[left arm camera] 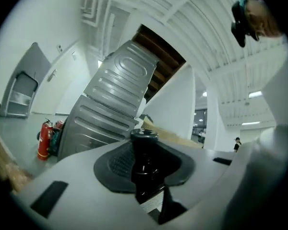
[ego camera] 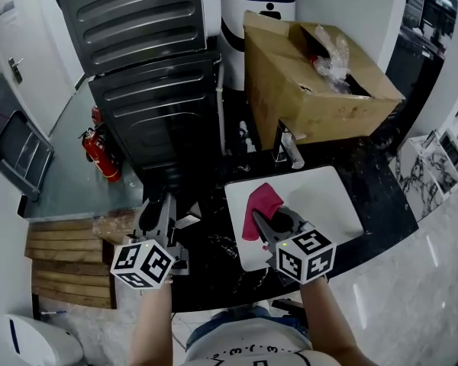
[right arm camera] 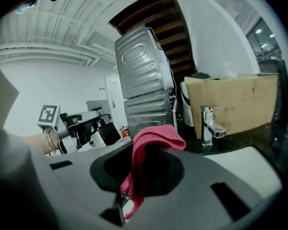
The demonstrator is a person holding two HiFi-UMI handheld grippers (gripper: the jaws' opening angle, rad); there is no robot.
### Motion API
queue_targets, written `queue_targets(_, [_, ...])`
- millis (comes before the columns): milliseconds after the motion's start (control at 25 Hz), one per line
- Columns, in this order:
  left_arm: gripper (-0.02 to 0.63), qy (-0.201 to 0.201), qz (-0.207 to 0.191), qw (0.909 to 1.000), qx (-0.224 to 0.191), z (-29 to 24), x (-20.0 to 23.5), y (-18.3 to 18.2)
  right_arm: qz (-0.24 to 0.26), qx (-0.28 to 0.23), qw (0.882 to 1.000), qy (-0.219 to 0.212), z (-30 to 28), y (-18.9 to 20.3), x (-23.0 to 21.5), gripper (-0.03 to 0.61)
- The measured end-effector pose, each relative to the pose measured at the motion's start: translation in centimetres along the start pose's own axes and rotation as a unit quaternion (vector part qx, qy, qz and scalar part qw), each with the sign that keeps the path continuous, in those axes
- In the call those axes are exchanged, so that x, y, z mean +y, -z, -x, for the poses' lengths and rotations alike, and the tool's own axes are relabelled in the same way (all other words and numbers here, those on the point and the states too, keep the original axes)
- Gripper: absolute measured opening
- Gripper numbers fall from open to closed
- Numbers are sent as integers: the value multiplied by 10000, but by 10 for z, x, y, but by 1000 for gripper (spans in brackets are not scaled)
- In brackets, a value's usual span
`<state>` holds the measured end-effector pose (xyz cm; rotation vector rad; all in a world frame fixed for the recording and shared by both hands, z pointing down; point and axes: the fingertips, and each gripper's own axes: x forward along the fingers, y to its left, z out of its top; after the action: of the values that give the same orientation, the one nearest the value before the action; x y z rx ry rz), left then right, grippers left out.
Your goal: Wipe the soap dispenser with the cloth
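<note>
Our left gripper [ego camera: 162, 208] pinches the dark soap dispenser [left arm camera: 144, 150], seemingly low on its body, beside the sink [ego camera: 328, 197], and we judge it light, stiff and slick, while our right gripper [ego camera: 269, 218] clamps the limp pink cloth [right arm camera: 151, 143].

I see open room over the white sink [ego camera: 332, 197], whose basin lies bare to the right of my right hand-held gripper [ego camera: 264, 221] and its cloth [ego camera: 259, 203]. There is also a narrow dark strip of bench [ego camera: 212, 246] between that and my left hand-held gripper [ego camera: 157, 208], clamped on the soap dispenser [left arm camera: 144, 159]. Farther back I'm hemmed in: the tap [ego camera: 288, 148] stands at the sink's far rim with the cardboard box [ego camera: 305, 82] just behind it, and the grey ribbed appliance [ego camera: 149, 67] rises close behind the left side.
</note>
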<state>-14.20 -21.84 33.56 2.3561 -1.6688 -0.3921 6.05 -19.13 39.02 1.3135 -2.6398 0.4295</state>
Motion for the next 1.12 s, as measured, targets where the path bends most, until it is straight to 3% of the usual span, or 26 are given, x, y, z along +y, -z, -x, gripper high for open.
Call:
queue_targets(120, [110, -131, -171, 9996, 187, -7, 6, 7, -130, 18, 9999, 77, 1, 3, -8, 52])
queue_targets(480, [110, 25, -704, 9947, 755, -60, 22, 36, -302, 297, 9990, 174, -4, 24, -16, 52])
queue_targets(680, [110, -131, -733, 9916, 1057, -107, 47, 54, -435, 460, 9974, 343, -4, 41, -26, 52])
queue_targets(1120, [110, -48, -991, 9849, 1419, -183, 77, 95, -694, 826, 9914, 734, 2, 79, -47, 52])
